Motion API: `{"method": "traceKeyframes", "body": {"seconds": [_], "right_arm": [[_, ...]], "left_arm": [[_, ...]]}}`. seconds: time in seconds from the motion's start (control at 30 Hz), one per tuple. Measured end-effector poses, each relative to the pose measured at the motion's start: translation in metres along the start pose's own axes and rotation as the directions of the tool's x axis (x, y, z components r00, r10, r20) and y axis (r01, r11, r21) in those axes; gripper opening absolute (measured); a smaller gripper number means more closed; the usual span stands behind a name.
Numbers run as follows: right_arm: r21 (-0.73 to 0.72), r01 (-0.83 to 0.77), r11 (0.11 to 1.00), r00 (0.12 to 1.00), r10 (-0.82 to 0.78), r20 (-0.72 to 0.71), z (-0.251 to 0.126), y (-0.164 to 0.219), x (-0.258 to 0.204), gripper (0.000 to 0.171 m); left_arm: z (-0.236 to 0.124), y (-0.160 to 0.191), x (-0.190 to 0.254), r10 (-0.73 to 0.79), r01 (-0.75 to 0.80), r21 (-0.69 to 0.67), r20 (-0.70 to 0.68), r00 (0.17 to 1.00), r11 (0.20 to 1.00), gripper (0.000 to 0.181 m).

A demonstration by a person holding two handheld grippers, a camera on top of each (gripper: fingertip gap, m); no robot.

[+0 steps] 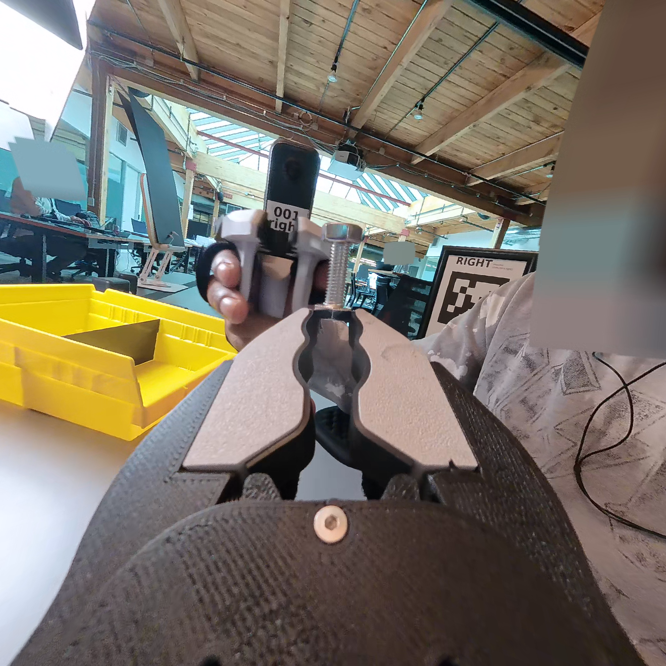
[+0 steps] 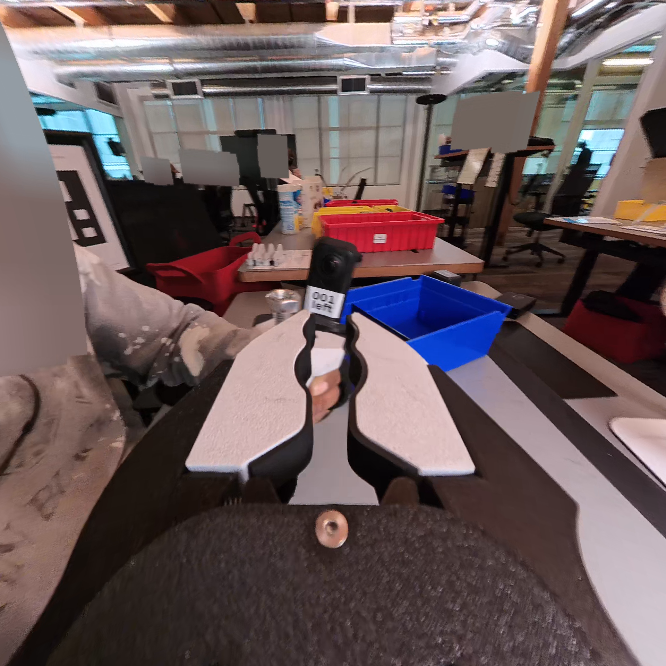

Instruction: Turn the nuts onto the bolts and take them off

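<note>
Steel bolt (image 1: 338, 266) is standing head-up, pinched at its lower end by the left gripper (image 1: 332, 312), while the right gripper (image 2: 329, 319) is hovering nearby, slightly parted and empty.

left claw (image 1: 331, 317) clamped – right claw (image 2: 329, 324) (facing) parted

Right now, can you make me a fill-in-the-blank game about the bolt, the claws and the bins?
1. The left claw pinches the threaded end of a silver ____, whose head points up.
2. The bin on the table in the left wrist view is ____.
3. The bin beyond the right claw is ____.
4. The right claw holds ____ between its tips.

Missing words: bolt; yellow; blue; nothing
</note>
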State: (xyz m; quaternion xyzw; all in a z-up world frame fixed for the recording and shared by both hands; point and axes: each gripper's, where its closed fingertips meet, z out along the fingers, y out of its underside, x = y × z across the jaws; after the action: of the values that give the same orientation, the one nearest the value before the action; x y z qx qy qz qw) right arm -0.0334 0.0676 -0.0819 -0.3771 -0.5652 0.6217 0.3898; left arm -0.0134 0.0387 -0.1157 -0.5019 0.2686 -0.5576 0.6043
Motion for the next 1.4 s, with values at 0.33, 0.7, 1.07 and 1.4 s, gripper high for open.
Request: {"method": "traceKeyframes", "body": {"seconds": [0.33, 0.7, 1.07, 1.4], "right_arm": [[-0.048, 0.024, 0.999, 0.999, -0.023, 0.034, 0.006, -0.002, -0.016, 0.028], [-0.042, -0.004, 0.999, 1.0, 0.005, 0.004, 0.004, -0.002, -0.008, 0.023], [-0.054, 0.05, 0.997, 0.999, -0.051, -0.018, 0.007, -0.005, -0.013, 0.019], [-0.23, 0.012, 0.973, 0.818, -0.142, -0.557, -0.095, 0.007, 0.108, 0.019]], "left_arm": [[-0.005, 0.0, -0.013, 0.021, -0.02, -0.004, 0.077, 0.997, 1.0, 0.018], [-0.007, -0.002, -0.012, 0.049, -0.049, -0.01, 0.081, 0.995, 0.999, 0.018], [-0.006, 0.006, -0.016, 0.049, -0.044, -0.049, 0.095, 0.994, 0.998, 0.018], [-0.011, 0.007, -0.031, 0.048, -0.04, -0.05, 0.178, 0.983, 0.998, 0.018]]}}
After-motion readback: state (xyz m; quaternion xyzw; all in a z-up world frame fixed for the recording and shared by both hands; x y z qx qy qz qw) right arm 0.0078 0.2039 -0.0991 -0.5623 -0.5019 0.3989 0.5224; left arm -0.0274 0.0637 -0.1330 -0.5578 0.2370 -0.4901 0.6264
